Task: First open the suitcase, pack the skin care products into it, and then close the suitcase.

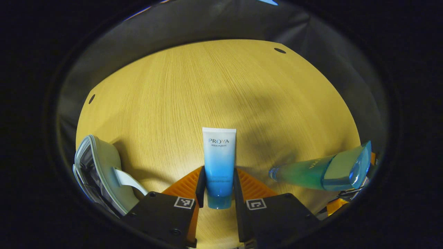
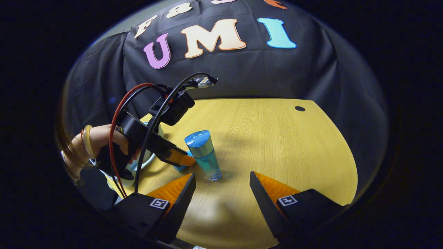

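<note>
Your left gripper [image 1: 218, 188] is clamped on the white-to-blue tube [image 1: 219, 166]: both fingers press its lower sides, just above the darker blue cap end, and the tube stands straight up between them with its flat crimped end on top. The rig rules keep the tube's printed label unread. The tube looks smooth and soft-walled, fading from white at the top to deep blue near the cap.

In the left gripper view, the suitcase [image 1: 100, 173] sits at the tabletop's near left edge, a pale rounded shell with a zipper track along its rim and a light strap handle; whether it is open or closed can't be told from here. To the right of the tube lies the translucent blue-green bottle [image 1: 311, 172], seen slanted because of the camera's tilt.

In the right gripper view, your right gripper [image 2: 222, 185] hangs with its ribbed fingers spread wide, gripping nothing. Just beyond them the same bottle [image 2: 205, 155] stands upright on the tabletop [image 2: 277, 145], a tapering clear body with a glossy blue cap on top. Just left of it is your other hand [image 2: 104, 141] holding the left gripper [image 2: 180, 160], red and black cables looping above it. The tabletop is pale wood grain with small dark holes near its far corners.
</note>
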`<move>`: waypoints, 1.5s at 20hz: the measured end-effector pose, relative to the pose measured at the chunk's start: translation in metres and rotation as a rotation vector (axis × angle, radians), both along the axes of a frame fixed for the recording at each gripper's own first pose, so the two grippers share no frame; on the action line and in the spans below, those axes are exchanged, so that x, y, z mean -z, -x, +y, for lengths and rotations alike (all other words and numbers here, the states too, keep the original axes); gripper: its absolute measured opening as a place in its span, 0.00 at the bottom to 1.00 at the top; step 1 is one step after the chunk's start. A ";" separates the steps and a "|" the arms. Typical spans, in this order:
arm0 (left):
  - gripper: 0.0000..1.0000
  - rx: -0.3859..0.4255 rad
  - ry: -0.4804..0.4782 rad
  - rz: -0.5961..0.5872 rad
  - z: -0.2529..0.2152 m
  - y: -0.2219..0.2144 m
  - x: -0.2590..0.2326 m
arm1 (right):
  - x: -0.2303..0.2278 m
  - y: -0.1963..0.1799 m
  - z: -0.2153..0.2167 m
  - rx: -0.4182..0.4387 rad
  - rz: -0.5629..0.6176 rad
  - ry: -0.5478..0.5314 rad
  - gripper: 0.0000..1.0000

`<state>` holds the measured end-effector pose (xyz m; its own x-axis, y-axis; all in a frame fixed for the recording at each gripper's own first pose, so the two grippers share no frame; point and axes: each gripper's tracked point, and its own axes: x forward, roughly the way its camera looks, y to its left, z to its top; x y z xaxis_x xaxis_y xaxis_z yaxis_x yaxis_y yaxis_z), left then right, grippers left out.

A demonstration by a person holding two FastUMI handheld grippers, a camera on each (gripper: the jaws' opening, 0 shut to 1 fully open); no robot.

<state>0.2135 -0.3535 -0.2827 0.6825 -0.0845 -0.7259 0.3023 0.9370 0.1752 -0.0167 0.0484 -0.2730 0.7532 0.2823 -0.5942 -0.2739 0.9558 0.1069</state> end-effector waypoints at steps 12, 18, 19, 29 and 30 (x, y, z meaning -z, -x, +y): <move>0.40 -0.071 0.388 0.039 -0.012 0.022 -0.037 | 0.027 -0.025 0.034 -0.113 0.009 0.032 0.98; 0.37 -0.065 0.495 -0.009 0.005 0.050 -0.091 | 0.044 -0.044 0.046 -0.140 -0.010 0.057 0.87; 0.37 -0.080 0.507 -0.016 0.012 0.058 -0.097 | 0.049 -0.045 0.048 -0.147 -0.003 0.065 0.79; 0.37 -0.321 0.518 -0.038 0.143 0.115 -0.105 | 0.056 -0.048 0.052 -0.108 -0.009 0.105 0.46; 0.40 -0.348 0.510 -0.037 0.157 0.120 -0.101 | 0.056 -0.048 0.054 -0.107 -0.002 0.102 0.46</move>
